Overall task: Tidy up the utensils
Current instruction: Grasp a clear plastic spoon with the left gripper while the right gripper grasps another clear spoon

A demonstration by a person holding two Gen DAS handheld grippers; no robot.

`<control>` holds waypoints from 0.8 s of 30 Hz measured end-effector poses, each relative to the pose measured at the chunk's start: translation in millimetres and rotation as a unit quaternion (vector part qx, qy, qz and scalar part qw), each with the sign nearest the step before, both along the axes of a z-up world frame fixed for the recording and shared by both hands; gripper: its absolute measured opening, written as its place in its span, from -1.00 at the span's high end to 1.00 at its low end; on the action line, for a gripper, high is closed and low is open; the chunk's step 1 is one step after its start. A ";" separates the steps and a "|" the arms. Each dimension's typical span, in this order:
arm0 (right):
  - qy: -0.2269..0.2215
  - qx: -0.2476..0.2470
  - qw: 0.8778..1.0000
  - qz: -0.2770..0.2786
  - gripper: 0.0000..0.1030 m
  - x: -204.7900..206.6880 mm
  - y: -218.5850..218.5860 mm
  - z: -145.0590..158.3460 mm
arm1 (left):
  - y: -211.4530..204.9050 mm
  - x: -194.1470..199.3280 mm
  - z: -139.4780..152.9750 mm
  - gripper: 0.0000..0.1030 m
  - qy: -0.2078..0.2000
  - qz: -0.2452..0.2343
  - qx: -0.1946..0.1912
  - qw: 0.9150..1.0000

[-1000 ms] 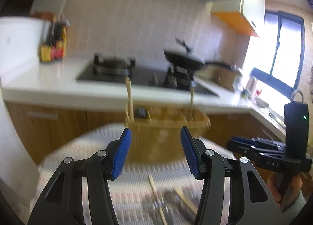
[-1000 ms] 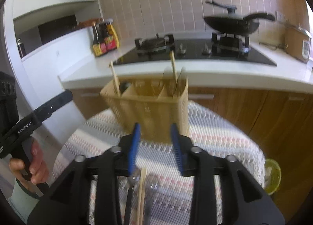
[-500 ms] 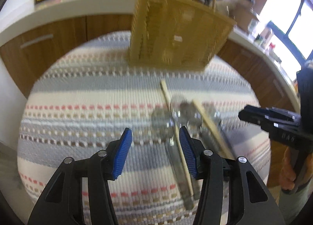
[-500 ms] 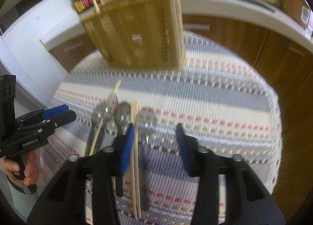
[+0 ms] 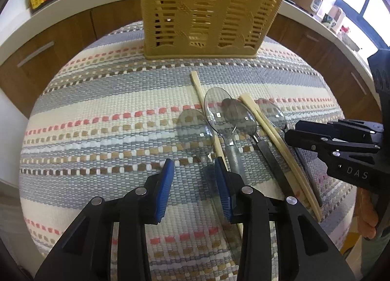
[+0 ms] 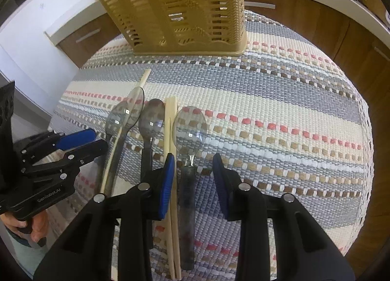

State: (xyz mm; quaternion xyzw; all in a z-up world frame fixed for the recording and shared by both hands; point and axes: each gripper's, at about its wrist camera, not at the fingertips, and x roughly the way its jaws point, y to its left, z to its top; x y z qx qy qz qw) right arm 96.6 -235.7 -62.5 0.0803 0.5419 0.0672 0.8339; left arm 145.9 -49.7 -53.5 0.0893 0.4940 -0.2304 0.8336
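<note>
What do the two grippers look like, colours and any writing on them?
Both are matte black plastic with silver rivets and ribbed blue pads on the fingers. The left gripper carries pale lettering reading "GenRobot.AI" on its side, seen from the right wrist view. The right gripper shows "DAS" in pale letters, seen from the left wrist view. No cables show.

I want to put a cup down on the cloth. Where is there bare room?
Free: the striped cloth right of the rightmost spoon, and the wide patch left of the leftmost spoon. Crowded: the row of spoons and chopsticks before the basket.
</note>
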 end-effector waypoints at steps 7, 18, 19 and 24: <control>-0.008 -0.061 0.998 0.017 0.68 2.1 16.5 -1.8 | -18.6 -0.8 -2.0 0.62 -0.017 -0.013 0.040 0.999; 0.020 -0.079 0.996 0.041 0.70 1.2 10.8 -0.9 | -14.3 5.4 -3.7 0.52 -0.007 -0.012 0.074 0.997; 0.026 -0.087 0.995 0.051 0.70 3.6 13.0 -0.5 | -16.1 5.7 -3.9 0.49 -0.007 -0.013 0.082 0.996; 0.054 -0.079 0.993 0.069 0.70 16.0 11.5 -0.7 | -17.0 10.5 -4.8 0.49 0.019 -0.017 0.102 0.994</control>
